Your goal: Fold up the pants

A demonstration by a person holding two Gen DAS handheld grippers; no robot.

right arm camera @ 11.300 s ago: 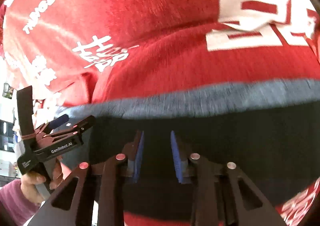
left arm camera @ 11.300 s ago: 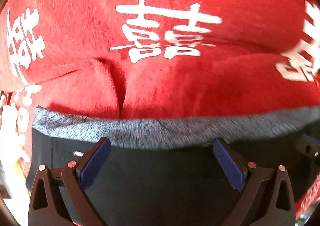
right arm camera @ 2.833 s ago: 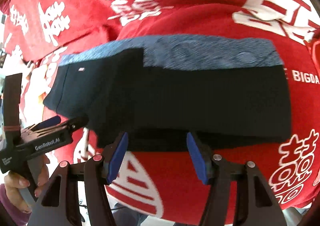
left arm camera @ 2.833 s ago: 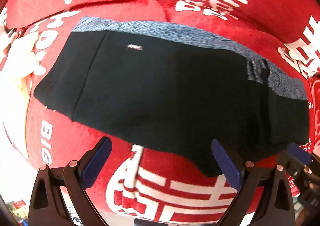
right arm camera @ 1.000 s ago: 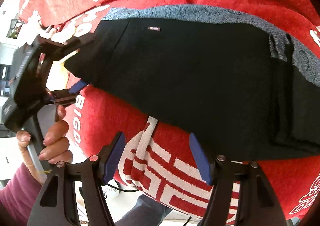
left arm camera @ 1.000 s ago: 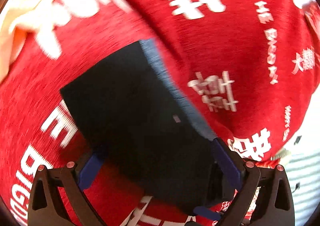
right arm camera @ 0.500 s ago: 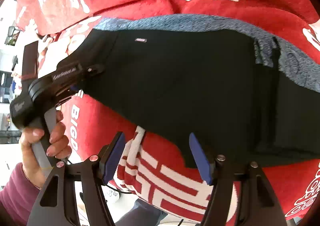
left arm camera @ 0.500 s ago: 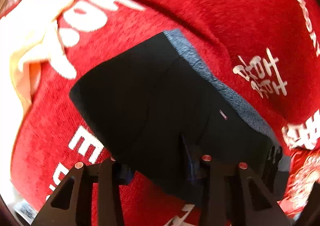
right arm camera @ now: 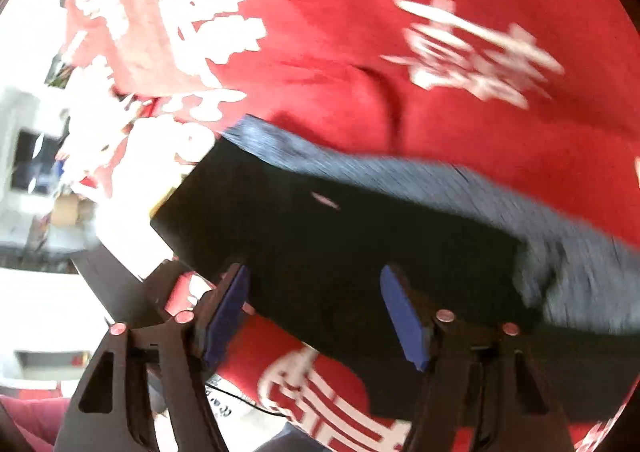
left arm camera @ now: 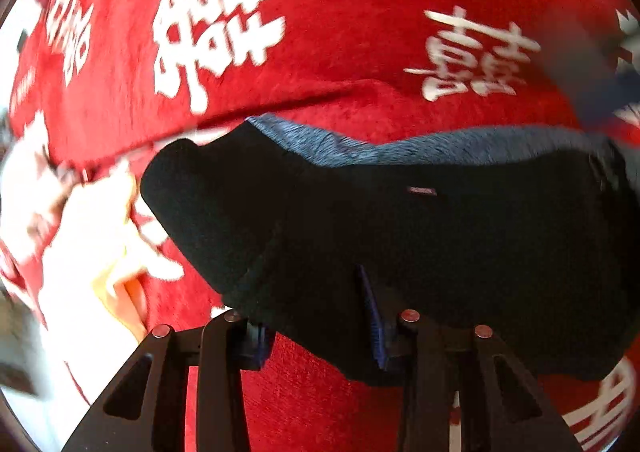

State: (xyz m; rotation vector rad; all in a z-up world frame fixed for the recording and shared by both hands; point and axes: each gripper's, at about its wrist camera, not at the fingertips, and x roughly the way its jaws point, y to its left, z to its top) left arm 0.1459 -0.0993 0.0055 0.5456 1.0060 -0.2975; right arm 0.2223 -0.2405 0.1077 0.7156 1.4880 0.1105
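Two grippers, one garment. Left wrist view first: my left gripper [left arm camera: 320, 316] has its fingers drawn close together with the near hem of the black pants [left arm camera: 440, 244] caught between them, so I read it as pinching the fabric (the left pad is mostly buried under cloth, the right pad's blue edge shows at the hem). The pants lie on the red blanket [left arm camera: 360, 11] with white characters, grey waistband [left arm camera: 400, 149] along the far edge, small label [left arm camera: 422, 190] facing up. The left end of the garment bulges upward instead of lying flat; I judge that this is because I hold the hem in order to carry it over toward the waistband. A pale cloth [left arm camera: 88, 244] lies on the blanket, just left of the pants.

Right wrist view (heavy motion blur): my right gripper [right arm camera: 320, 312] has its blue pads spread apart, with the near edge of the pants lying across the gap between them. I see nothing clamped. I judge it is placed there to take the same hem further along, so that the fold goes over evenly with both ends lifted. The pants are already doubled, so this looks like a late fold.

Risk, as I judge it: with one side gripped and the other loose, the hem may skew.
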